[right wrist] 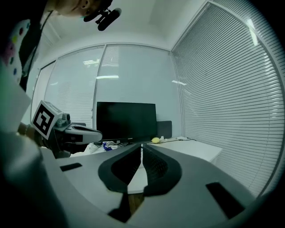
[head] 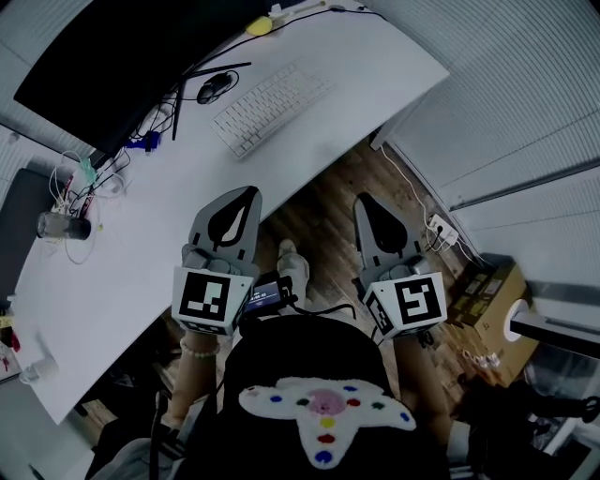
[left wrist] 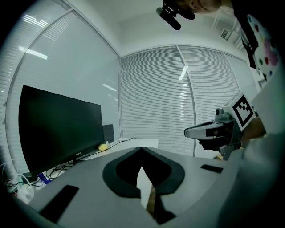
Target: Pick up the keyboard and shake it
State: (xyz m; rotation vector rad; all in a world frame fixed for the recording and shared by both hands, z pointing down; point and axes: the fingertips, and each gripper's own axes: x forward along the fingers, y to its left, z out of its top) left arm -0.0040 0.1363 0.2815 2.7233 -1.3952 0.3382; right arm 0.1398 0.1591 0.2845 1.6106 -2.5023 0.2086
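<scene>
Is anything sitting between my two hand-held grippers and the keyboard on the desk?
Nothing visible does. Only bare desk lies between the keyboard and the left hand-held gripper; the right hand-held gripper is off the desk edge, over the floor.

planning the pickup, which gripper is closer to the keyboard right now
Left. The left gripper is over the desk edge, just short of the keyboard. The right gripper is over the floor, beside the desk and farther off.

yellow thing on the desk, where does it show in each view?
Head view: yellow object top centre, at the desk's far end.
Left gripper view: yellow object left of centre, right of the monitor.
Right gripper view: yellow object mid-frame, right of the monitor.
Shared landmark: black monitor.
</scene>
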